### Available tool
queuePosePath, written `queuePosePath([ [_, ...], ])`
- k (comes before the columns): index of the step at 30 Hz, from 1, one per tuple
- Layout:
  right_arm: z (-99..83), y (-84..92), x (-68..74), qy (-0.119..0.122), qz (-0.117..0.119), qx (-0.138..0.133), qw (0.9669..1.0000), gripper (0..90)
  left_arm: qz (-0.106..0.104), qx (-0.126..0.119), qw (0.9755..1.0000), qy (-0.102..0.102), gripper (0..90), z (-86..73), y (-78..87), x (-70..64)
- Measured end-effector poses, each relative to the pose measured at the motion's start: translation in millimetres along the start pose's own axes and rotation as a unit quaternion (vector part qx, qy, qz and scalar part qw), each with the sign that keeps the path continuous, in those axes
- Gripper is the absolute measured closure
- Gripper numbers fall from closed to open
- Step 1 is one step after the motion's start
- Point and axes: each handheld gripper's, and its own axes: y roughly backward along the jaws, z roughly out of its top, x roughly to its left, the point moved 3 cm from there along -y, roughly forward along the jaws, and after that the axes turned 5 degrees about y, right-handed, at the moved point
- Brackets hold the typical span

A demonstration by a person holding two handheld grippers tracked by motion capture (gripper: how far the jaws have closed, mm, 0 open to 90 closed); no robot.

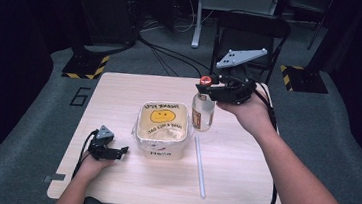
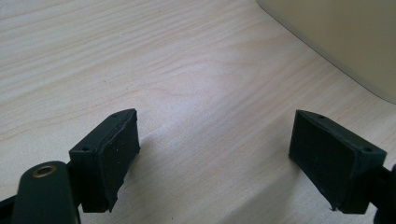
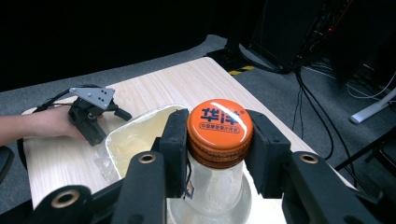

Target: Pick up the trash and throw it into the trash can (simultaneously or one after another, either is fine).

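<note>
The right gripper [image 1: 209, 89] is clenching the neck of a clear glass bottle [image 1: 202, 114] just under its orange cap [image 3: 219, 126]; in the right gripper view the two black jaws are pressing against the cap's ribbed skirt from either side. The bottle is standing upright near the middle of the counter [image 1: 241, 183], just beside the right-hand wall of a square container [image 1: 162, 128] whose film lid is bearing a yellow face. From the high view it cannot be told whether the bottle's base is touching the counter or hanging slightly above it. A pale straw [image 1: 200, 165] is lying on the counter in front of the bottle, apart from it.

The left gripper [image 1: 119, 151] is resting low on the counter to the left of the container, released, its jaws standing wide with only bare wood between them and the container's corner [image 2: 345, 42] showing ahead.

The step in hand looks like handling the bottle by its top, either carrying it or getting ready to open it. If it is a carry, the next move is calling for a steady, upright lift, since the grip is sitting high and the heavy body could swing against the container. If it is an opening, the left gripper would need to come over and brace the bottle's body before any twist at the cap.
</note>
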Motion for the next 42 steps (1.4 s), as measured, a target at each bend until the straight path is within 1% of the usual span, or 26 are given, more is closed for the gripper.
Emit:
queuePosePath([
  [7,9.9,-3.1,2.6,0.011,0.004,-0.007,0.9999,61.9,0.000,0.000,1.0000,0.000,15.8,0.0,-0.1,0.0],
  [15,17.4,-7.7,4.3,0.010,0.009,-0.015,0.9998,61.9,0.000,0.000,1.0000,0.000,15.8,0.0,-0.1,0.0],
  [23,26.8,-17.1,9.9,0.019,0.019,-0.019,0.9995,62.0,0.000,0.000,1.0000,0.000,15.8,0.0,-0.1,0.0],
  [29,32.0,-23.8,14.0,0.020,0.025,-0.024,0.9992,62.0,0.000,0.000,1.0000,0.000,15.8,0.0,-0.1,0.1],
  [37,36.7,-33.0,18.8,0.026,0.030,-0.027,0.9988,61.9,-0.001,-0.002,1.0000,0.001,15.8,0.1,-0.3,-0.1],
  [39,37.8,-35.5,19.9,0.023,0.030,-0.029,0.9989,61.9,0.000,-0.001,1.0000,0.001,15.8,0.0,-0.3,-0.1],
  [42,39.4,-39.8,21.6,0.026,0.031,-0.030,0.9987,62.0,0.000,-0.002,1.0000,0.001,15.8,0.0,-0.4,-0.1],
])
